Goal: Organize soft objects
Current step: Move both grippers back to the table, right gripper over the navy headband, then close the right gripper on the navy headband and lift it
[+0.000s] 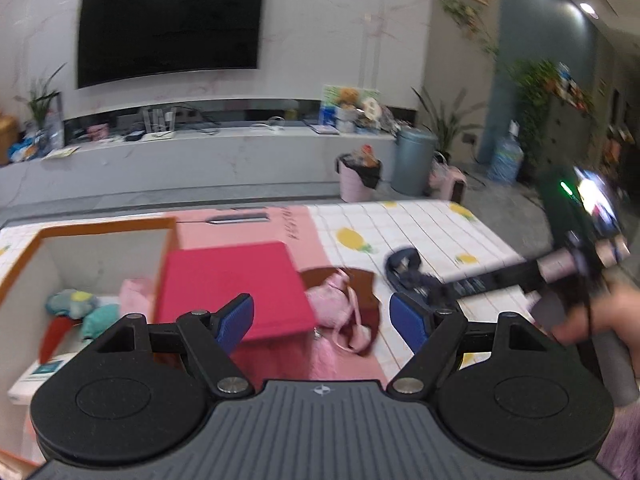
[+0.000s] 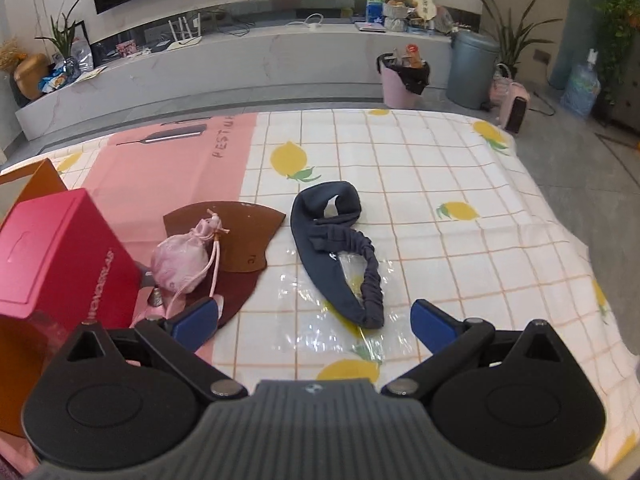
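Observation:
A navy elastic headband lies on the lemon-print tablecloth, just ahead of my open, empty right gripper. A pink drawstring pouch rests on brown leather pieces to its left. In the left wrist view my left gripper is open and empty above the pouch. The headband lies to the right, with the right gripper's fingers beside it. An orange-rimmed open box at left holds several soft toys.
A red box leans at the open box's right wall; it also shows in the right wrist view. A clear plastic wrapper lies under the headband. Beyond the table are a TV wall, a pink bin and a grey bin.

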